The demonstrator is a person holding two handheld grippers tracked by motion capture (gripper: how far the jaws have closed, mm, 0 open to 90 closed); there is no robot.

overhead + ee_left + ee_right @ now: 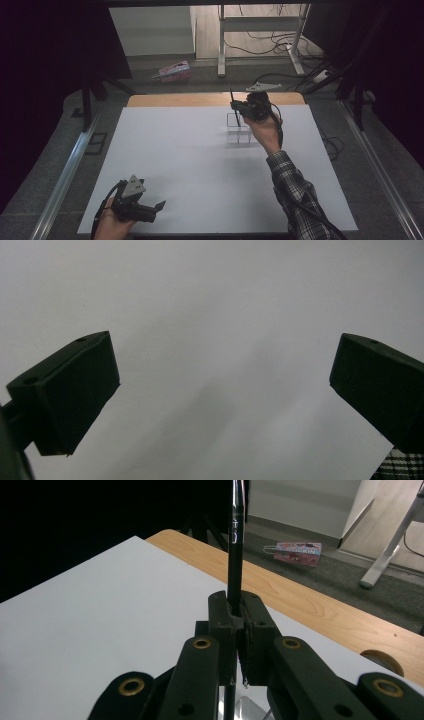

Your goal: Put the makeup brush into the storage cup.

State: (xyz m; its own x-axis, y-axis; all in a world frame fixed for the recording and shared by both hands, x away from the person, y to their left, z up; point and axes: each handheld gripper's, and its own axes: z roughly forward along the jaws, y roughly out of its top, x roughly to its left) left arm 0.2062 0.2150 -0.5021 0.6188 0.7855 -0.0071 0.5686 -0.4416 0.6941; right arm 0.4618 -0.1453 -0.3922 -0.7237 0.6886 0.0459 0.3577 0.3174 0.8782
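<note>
My right gripper (pixel 236 106) is held up over a clear plastic holder (pixel 238 129) near the far side of the white table. It is shut on a thin black pen (pixel 235 535), which stands upright between the closed jaws; the pen (pixel 232 102) pokes up above the gripper and its lower end reaches down toward the holder. In the right gripper view the gripper (pixel 241 611) has its jaws pressed together around the pen's shaft. My left gripper (pixel 159 206) rests low at the table's near left corner, open, with nothing between its fingers (pixel 75 385).
The white board (pixel 175 150) covers most of a wooden tabletop (pixel 200 99), whose far strip is bare. Beyond it on the grey floor lie a pink packet (pixel 174 71), desk legs and cables. A plaid sleeve (pixel 295 195) crosses the near right.
</note>
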